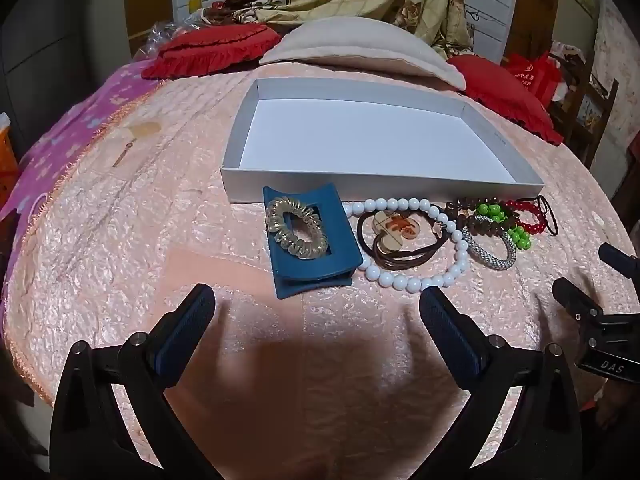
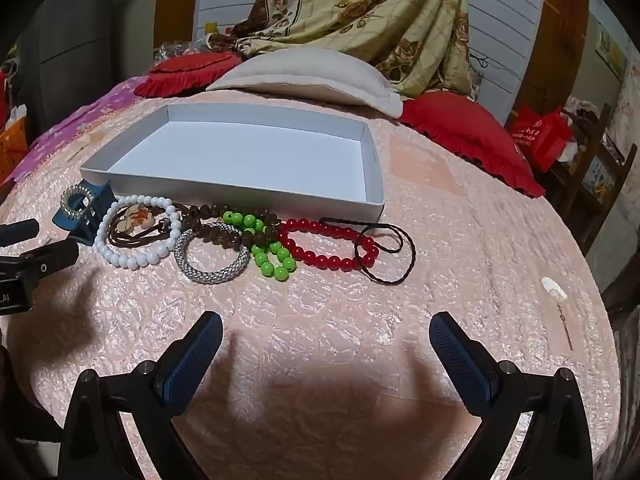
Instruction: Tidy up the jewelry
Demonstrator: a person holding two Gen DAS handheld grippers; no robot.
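**Both pairs of fingers wide open above the bed, jewelry lined up by the box**

My left gripper (image 1: 316,308) and right gripper (image 2: 326,334) hang over the pink quilted bedspread (image 2: 460,240), fingers spread as wide as they go, holding nothing. Bare, crinkled satin lies between my fingertips and the jewelry row, giving open room ahead.

The shallow white cardboard box (image 1: 374,196) sits just behind the row, its near wall almost touching the pieces. From the left: a blue plastic hair claw (image 1: 316,276) carrying a clear spiral hair tie (image 1: 297,228), a white bead necklace (image 2: 136,258), a silver mesh bangle (image 2: 212,270), dark brown beads (image 2: 208,212), green beads (image 2: 272,264), red glossy beads (image 2: 320,256) and a thin black cord loop (image 2: 390,252). Pillows (image 1: 352,44) border the far edge.
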